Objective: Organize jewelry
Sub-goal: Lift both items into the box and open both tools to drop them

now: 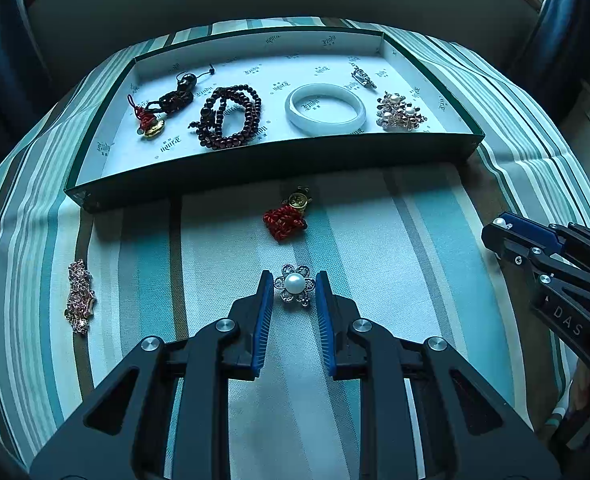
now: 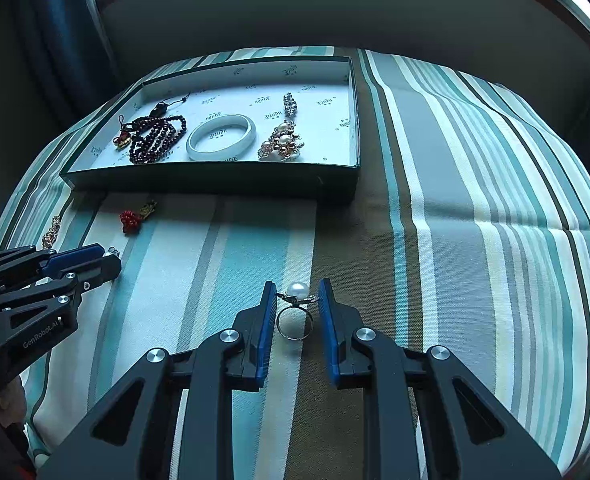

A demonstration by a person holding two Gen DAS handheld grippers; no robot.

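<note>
Blue-padded fingers (image 1: pixel 267 304) of the left claw (image 1: pixel 295 290) are pressing against both sides of a pearl flower brooch (image 1: pixel 295 285) that is lying on the striped tabletop cloth (image 1: pixel 415 260); the claw is gripping it. Beyond it, a red knotted charm (image 1: pixel 285 220) is lying just in front of the green tray (image 1: pixel 255 164), and a rose-gold chain (image 1: pixel 79 298) is sitting well off to the left. The right claw (image 2: pixel 293 300) is clamping a pearl ring (image 2: pixel 296 312), which is standing upright between its pads above the cloth. Inside the tray, dark bead strands (image 1: pixel 231 116), a white bangle (image 1: pixel 326 109) and a pearl cluster brooch (image 1: pixel 399 112) are resting side by side.
</note>
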